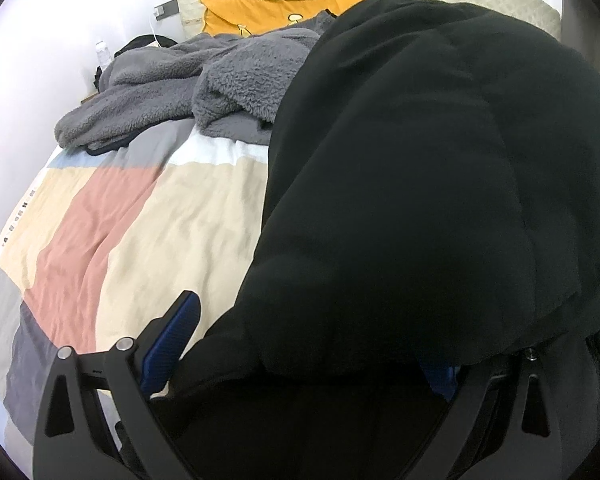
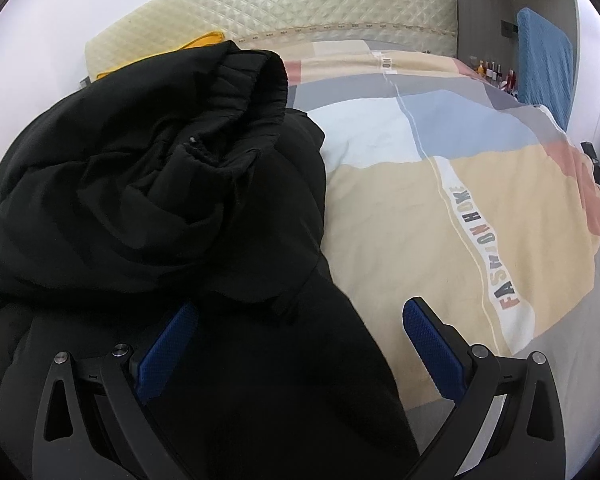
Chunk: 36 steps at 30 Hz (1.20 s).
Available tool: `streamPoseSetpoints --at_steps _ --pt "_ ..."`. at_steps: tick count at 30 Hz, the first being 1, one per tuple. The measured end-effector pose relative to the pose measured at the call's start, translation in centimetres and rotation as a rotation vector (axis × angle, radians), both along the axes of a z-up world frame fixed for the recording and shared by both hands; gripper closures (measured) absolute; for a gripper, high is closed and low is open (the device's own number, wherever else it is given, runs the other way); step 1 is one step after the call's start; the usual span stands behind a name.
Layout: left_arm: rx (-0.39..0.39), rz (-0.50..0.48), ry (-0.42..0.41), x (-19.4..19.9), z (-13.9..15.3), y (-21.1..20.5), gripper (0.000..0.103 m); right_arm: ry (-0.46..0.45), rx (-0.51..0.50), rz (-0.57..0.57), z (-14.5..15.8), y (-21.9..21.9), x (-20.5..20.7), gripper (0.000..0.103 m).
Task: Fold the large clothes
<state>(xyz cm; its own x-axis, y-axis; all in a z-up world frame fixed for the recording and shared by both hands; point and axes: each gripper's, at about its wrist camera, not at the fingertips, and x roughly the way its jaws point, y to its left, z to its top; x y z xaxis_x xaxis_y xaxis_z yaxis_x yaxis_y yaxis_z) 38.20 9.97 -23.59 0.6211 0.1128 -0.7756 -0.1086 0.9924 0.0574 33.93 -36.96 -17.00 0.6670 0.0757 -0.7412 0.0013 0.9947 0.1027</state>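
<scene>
A big black padded jacket (image 1: 440, 184) lies bunched on the bed. In the left wrist view it fills the right side and drapes over my left gripper (image 1: 300, 344); the left blue pad (image 1: 172, 344) shows, the right one is mostly hidden by cloth. The jaws stand wide apart with jacket fabric between them. In the right wrist view the jacket (image 2: 152, 200) is piled at left with its elastic hem on top. My right gripper (image 2: 300, 340) is open, jaws wide, with the jacket's edge lying between the pads (image 2: 432, 352).
The bed has a colour-block duvet (image 2: 400, 240) printed "FASHION HOME". A grey fleece garment (image 1: 188, 88) lies at the far left of the bed. A yellow pillow (image 1: 268, 8) and quilted headboard (image 2: 300, 4) are behind. Bottles (image 2: 496, 70) stand at right.
</scene>
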Motion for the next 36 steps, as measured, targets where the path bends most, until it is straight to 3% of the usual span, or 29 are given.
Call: streamPoseSetpoints --at_steps 10,20,36 --pt "0.013 0.045 -0.074 0.2 0.8 -0.2 0.004 0.008 0.011 -0.029 -0.9 -0.8 1.3 0.000" --pt "-0.018 0.087 -0.130 0.4 1.9 0.8 0.004 -0.062 -0.005 -0.071 0.3 -2.3 1.4 0.000" --pt "-0.135 0.108 -0.095 1.1 1.1 2.5 0.003 -0.065 0.075 -0.102 -0.6 -3.8 1.6 0.000"
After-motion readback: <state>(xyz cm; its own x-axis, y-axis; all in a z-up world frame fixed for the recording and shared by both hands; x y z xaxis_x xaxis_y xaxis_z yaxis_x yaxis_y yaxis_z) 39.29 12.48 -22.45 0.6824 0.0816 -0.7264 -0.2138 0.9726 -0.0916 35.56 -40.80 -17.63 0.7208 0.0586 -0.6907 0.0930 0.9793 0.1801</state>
